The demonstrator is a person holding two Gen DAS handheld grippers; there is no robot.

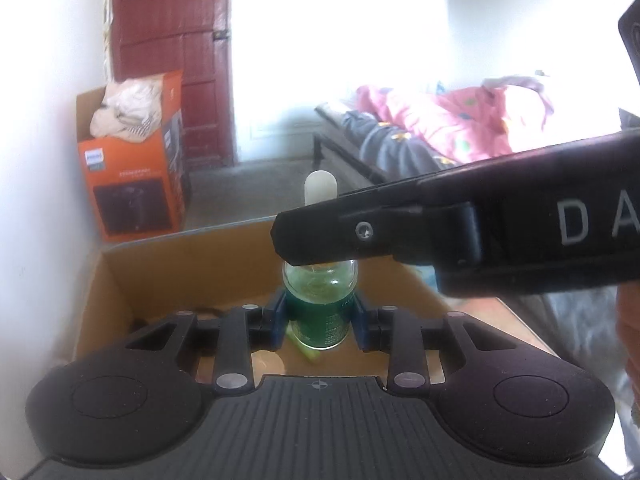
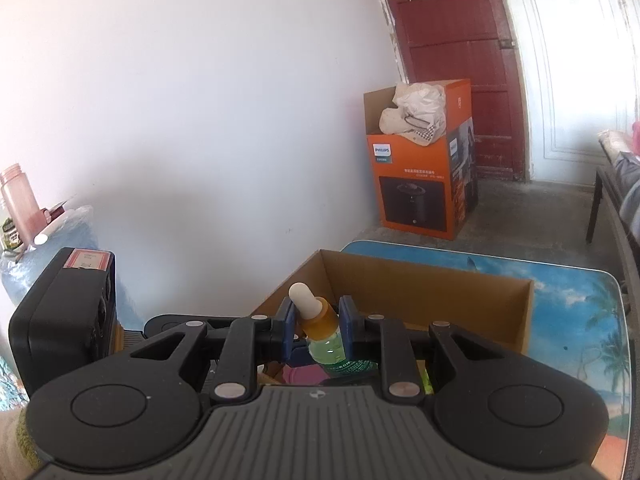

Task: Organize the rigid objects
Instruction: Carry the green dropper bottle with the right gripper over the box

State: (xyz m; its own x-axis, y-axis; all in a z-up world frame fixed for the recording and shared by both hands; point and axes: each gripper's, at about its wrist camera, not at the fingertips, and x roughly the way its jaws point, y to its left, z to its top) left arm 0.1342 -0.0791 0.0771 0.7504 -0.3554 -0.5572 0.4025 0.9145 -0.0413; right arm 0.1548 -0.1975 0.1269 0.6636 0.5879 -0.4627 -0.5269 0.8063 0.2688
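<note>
Nearest in the left wrist view, the left gripper [image 1: 320, 320] has its jaws pinching the green body of a dropper bottle [image 1: 320, 312], whose blue pads press on both sides. That bottle stands upright, raised over an open cardboard box [image 1: 160, 268]. Across its neck lies the black finger of the right gripper [image 1: 320, 240], reaching in from the right; the white rubber bulb shows above it. Inside the box, a yellow-green scrap shows beneath the bottle; the rest is too dim to tell. Far left, an orange carton [image 1: 132, 176] on the floor holds crumpled pale cloth. Behind it stands a dark red door [image 1: 172, 60]. Far right, a bed [image 1: 420, 136] carries pink bedding.

Closest in the right wrist view, the right gripper [image 2: 318, 320] has its jaws pinching the bottle's amber collar [image 2: 320, 320], just below the white bulb, which tilts left. Green liquid fills the glass below the collar. Black parts of the left gripper [image 2: 60, 312] sit at near left. The box's far wall rises behind the bottle; something pink lies low inside it, but I cannot tell what. It sits on a bench [image 2: 580, 320] printed with sky and palm trees. Against a white wall [image 2: 200, 120], the orange carton holds the same cloth. At far left, a pink flask [image 2: 18, 200] stands among clutter.
</note>
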